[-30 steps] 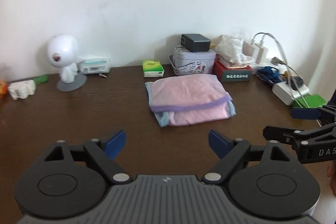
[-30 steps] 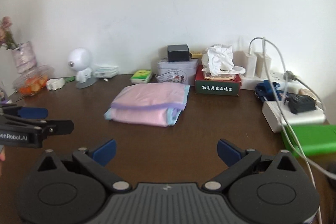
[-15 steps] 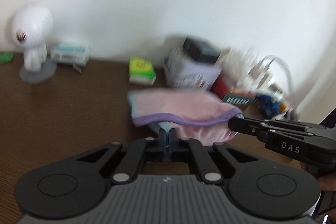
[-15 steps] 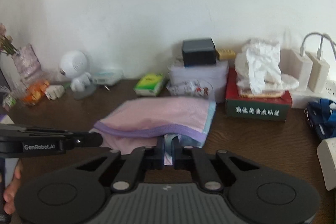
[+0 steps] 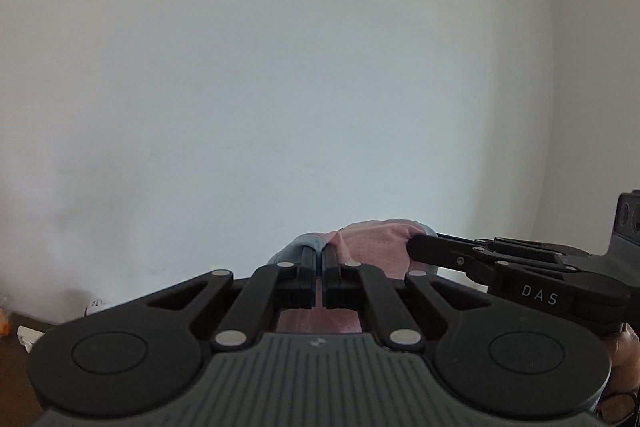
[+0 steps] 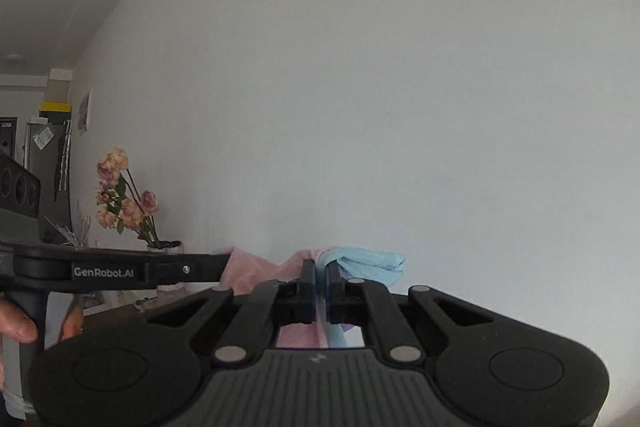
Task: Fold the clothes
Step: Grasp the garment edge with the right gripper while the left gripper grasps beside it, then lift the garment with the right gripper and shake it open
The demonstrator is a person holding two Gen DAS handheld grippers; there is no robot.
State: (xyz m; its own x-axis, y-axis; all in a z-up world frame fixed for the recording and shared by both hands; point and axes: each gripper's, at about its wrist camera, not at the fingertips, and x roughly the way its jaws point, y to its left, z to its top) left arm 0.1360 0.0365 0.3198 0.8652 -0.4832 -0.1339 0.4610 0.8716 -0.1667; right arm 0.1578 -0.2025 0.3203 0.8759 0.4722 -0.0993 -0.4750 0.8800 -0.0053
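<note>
The pink garment (image 5: 374, 247) with pale blue trim hangs lifted off the table, held between both grippers in front of the white wall. My left gripper (image 5: 319, 251) is shut on its edge, with cloth bulging over the fingertips and showing below them. My right gripper (image 6: 319, 266) is shut on the garment (image 6: 256, 269) too, pinching a pink and light blue fold (image 6: 370, 261). In the left wrist view the right gripper (image 5: 416, 247) reaches in from the right and touches the cloth. In the right wrist view the left gripper (image 6: 226, 265) comes in from the left. Most of the garment is hidden below the grippers.
A vase of dried pink flowers (image 6: 124, 205) stands at the left by the wall. A strip of the dark table (image 5: 16, 359) with small white items shows at the lower left. A hand (image 6: 18, 327) holds the left gripper's handle. The white wall (image 5: 320, 87) fills the view ahead.
Both grippers shut on the folded garment's near edge on the table, then rose steeply with it. The table clutter dropped out of view; the wall now fills both views.
</note>
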